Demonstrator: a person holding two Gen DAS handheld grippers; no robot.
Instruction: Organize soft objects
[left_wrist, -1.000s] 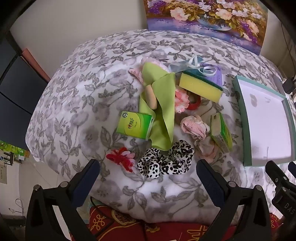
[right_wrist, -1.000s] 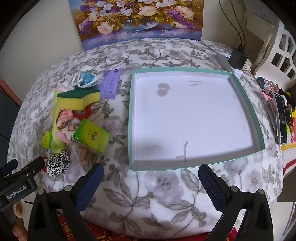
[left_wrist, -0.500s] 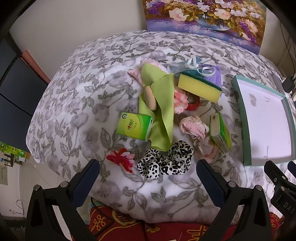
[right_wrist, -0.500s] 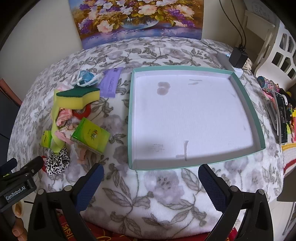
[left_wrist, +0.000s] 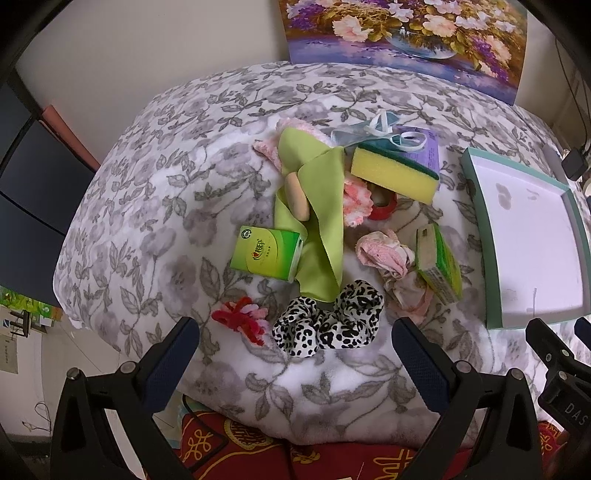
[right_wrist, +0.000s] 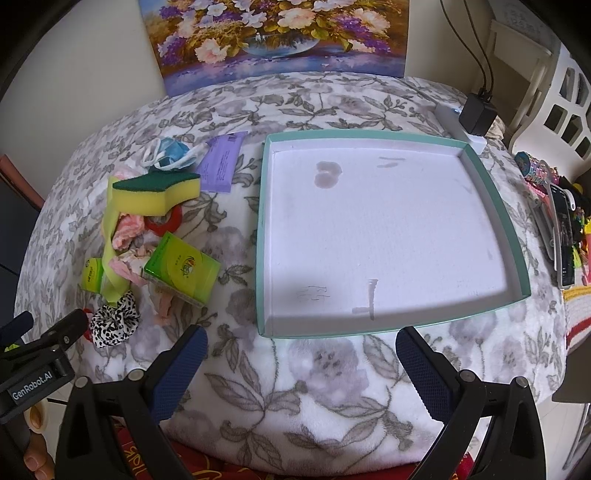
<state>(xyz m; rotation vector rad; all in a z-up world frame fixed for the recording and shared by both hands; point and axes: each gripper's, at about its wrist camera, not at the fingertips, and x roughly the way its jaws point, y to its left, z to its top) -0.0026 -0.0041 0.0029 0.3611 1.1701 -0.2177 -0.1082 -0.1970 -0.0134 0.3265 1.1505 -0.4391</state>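
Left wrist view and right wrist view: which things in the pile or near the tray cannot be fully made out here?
- Red ring, left wrist view: mostly hidden under the yellow sponge.
- Teal tray, left wrist view: right side cut off by the fisheye edge.
- Purple packet, right wrist view: print too small to read.
- Clutter beside the phone, right wrist view: squeezed at the rim, unidentifiable.

A lived-in home room: a fleecy floral blanket (right_wrist: 295, 369) covers the surface, a flower painting (right_wrist: 280, 37) leans against the plain wall, a charger and power strip (right_wrist: 476, 118) sit at the edge, beside a white lattice chair (right_wrist: 554, 92).
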